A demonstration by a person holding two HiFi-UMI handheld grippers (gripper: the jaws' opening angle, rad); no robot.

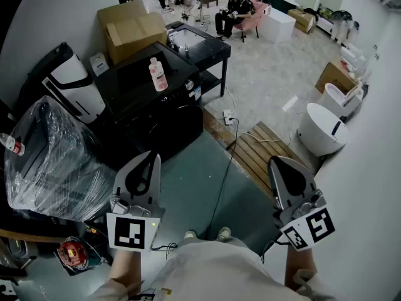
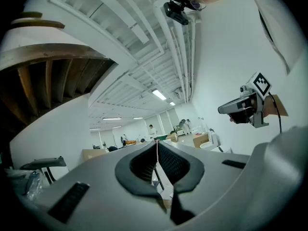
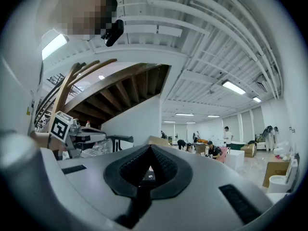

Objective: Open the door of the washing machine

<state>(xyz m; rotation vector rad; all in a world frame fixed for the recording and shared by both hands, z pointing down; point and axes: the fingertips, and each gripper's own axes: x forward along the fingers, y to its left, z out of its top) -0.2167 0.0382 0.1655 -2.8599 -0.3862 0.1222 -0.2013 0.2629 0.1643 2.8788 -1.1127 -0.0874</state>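
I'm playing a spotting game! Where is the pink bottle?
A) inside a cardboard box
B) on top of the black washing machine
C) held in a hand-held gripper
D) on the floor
B: in the head view, the pink bottle sits on the top surface of the black washing machine.

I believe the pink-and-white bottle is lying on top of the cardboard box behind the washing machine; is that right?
Not quite: the bottle lies on top of the black washing machine itself; the cardboard box stands behind it. The head view shows this.
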